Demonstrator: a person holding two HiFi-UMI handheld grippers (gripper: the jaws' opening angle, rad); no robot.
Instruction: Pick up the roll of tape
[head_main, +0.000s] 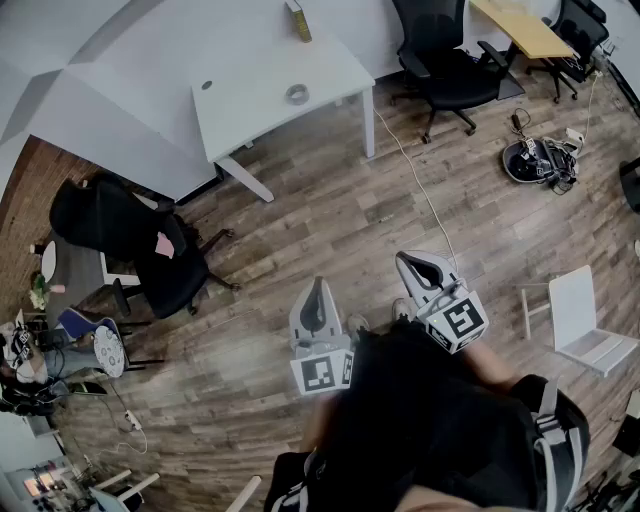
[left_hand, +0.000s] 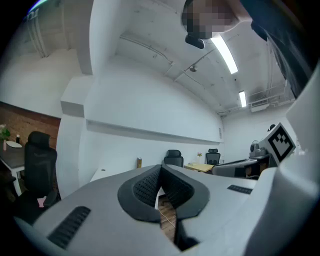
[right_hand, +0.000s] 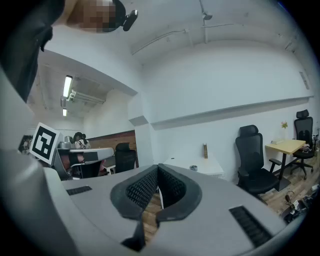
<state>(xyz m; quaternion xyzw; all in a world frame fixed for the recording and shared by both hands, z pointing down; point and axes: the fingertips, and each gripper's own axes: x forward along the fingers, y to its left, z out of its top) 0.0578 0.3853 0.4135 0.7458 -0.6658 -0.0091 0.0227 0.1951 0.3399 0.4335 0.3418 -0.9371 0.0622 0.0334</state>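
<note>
Lying flat: small grey roll of tape (head_main: 297, 94)

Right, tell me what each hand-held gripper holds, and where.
Nothing held: left hand-held gripper and right hand-held gripper are shut and empty; the roll of tape lies on the table.

From up here the small grey roll of tape (head_main: 297, 94) on the white table (head_main: 250, 95) is too tiny for detail. My black top (head_main: 430, 420) hides my hands.
</note>
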